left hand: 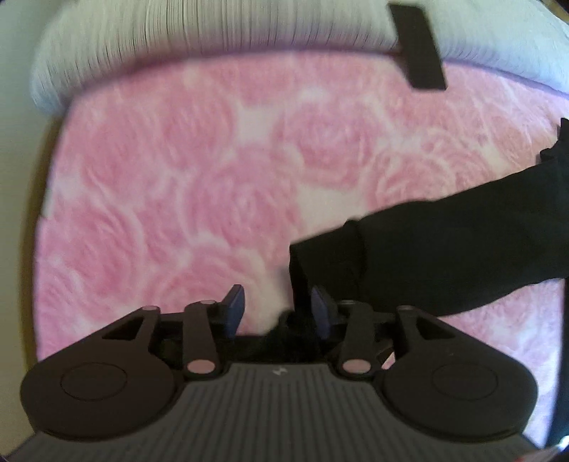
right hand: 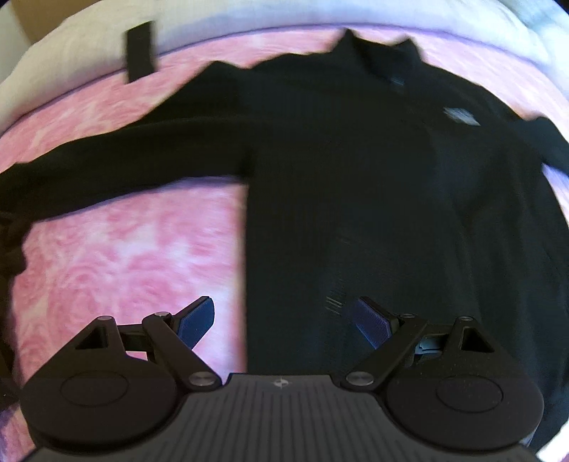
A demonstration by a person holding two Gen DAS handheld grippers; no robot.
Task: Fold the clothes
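A black long-sleeved top [right hand: 373,177] lies flat on the pink rose-patterned bedspread [right hand: 124,256], collar [right hand: 377,49] at the far side. One sleeve [right hand: 106,167] stretches out to the left. My right gripper [right hand: 284,316] is wide open just above the top's left side edge, with one finger over the bedspread, the other over black cloth, and nothing gripped. In the left wrist view the sleeve [left hand: 444,248] comes in from the right. Its cuff [left hand: 302,277] droops between the fingers of my left gripper [left hand: 279,307]. The jaws are partly apart; the cuff lies against the right pad [left hand: 322,309] and clear of the left one.
White bedding [left hand: 213,28] runs along the far side of the bedspread. A flat black strip [left hand: 418,46] lies across its border, also visible in the right wrist view as the strip [right hand: 140,49]. The bed's left edge [left hand: 42,213] drops off beside a pale wall.
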